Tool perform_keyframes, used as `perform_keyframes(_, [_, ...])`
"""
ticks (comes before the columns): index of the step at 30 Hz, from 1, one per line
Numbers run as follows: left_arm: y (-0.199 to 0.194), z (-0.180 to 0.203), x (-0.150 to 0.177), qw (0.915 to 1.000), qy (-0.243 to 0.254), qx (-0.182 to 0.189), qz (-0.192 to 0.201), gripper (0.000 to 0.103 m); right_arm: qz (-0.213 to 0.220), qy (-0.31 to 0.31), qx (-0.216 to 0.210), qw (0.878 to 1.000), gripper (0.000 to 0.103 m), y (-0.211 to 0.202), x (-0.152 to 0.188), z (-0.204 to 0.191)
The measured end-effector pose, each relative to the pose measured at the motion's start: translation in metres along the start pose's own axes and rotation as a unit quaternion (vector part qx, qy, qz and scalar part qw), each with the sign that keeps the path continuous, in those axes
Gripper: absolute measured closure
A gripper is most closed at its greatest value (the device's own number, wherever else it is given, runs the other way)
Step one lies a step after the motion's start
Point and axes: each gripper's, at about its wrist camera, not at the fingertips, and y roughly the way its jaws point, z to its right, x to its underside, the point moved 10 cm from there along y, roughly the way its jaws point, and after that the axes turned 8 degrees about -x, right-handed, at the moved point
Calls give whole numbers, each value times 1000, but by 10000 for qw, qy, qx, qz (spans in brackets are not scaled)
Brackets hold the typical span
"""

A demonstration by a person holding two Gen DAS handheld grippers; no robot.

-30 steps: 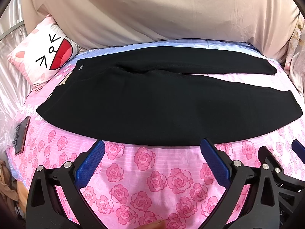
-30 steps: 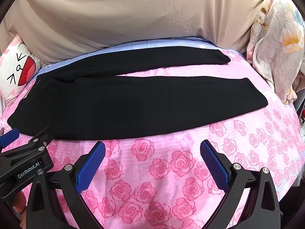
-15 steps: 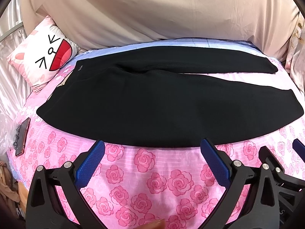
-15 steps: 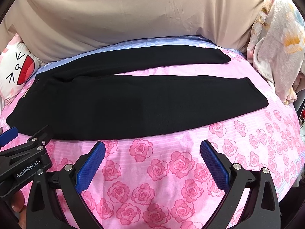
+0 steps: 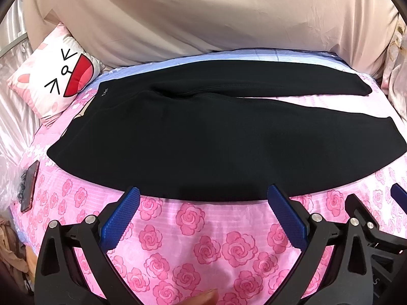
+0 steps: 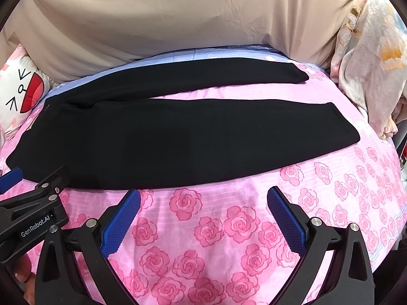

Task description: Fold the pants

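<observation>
Black pants [image 5: 203, 137] [image 6: 178, 137] lie flat across a pink rose-print bed, waistband to the left, both legs stretched to the right and spread apart. My left gripper [image 5: 203, 195] hangs open just before the pants' near edge, around the seat and thigh, with nothing between its blue pads [image 5: 119, 218]. My right gripper [image 6: 203, 195] is open too, hovering over the sheet a little short of the near leg's edge. The other tool shows at the side of each view: the right one [image 5: 368, 231] and the left one [image 6: 33, 203].
A cartoon-face pillow [image 5: 56, 81] leans at the bed's left end. A phone in a red case [image 5: 29, 185] lies near the left edge. A beige draped cloth [image 5: 203, 12] backs the bed, and a pale floral blanket [image 6: 368, 63] hangs at the right.
Both grippers have crept slightly forward toward the pants' near edge; the pants sit a touch lower and larger in view. Neither gripper's jaws have moved.
</observation>
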Motion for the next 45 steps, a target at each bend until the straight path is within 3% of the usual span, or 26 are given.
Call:
perform_keyframes(8, [9, -5, -3, 10000, -40, 9, -34, 5, 30, 89, -49, 9999, 5, 7, -6, 11])
perform_keyframes(13, [23, -10, -15, 9993, -108, 324, -139, 5, 153, 358, -1143, 9927, 5, 16, -40, 36])
perform_keyframes(15, [28, -17, -27, 9993, -206, 303, -33, 5, 219, 492, -1313, 9899, 5, 28, -72, 66])
perform_keyframes(18, [45, -36, -54, 9976, -553, 400, 109, 5, 451, 373, -910, 9941, 5, 50, -124, 115])
perform_keyframes(21, [70, -54, -76, 9957, -798, 471, -24, 5, 373, 207, -439, 9981, 5, 95, -187, 178])
perform_keyframes(26, [123, -120, -136, 9943, -1043, -217, 84, 5, 100, 481, -330, 9982, 6, 166, -247, 242])
perform_keyframes(28, [150, -154, -159, 9928, -1129, -394, -5, 5, -7, 604, -346, 9976, 12, 188, -261, 257])
perform_keyframes(32, [213, -231, -191, 9850, -1475, -747, -487, 5, -287, 901, -435, 9946, 12, 225, -283, 278])
perform_keyframes(35, [258, -284, -210, 9790, -1495, -1242, -619, 5, -564, 941, -360, 9933, 12, 245, -284, 281])
perform_keyframes(36, [277, -294, -217, 9801, -1394, -1247, -668, 5, -652, 918, -340, 9931, 12, 250, -283, 280])
perform_keyframes(42, [357, -305, -224, 9740, -1460, -1093, -1342, 5, -694, 843, -258, 9937, 12, 255, -282, 272])
perform_keyframes(44, [381, -301, -218, 9705, -1375, -964, -1729, 5, -688, 824, -304, 9938, 20, 255, -283, 267])
perform_keyframes(45, [386, -301, -221, 9718, -1385, -964, -1649, 5, -676, 769, -262, 9944, 28, 256, -286, 267])
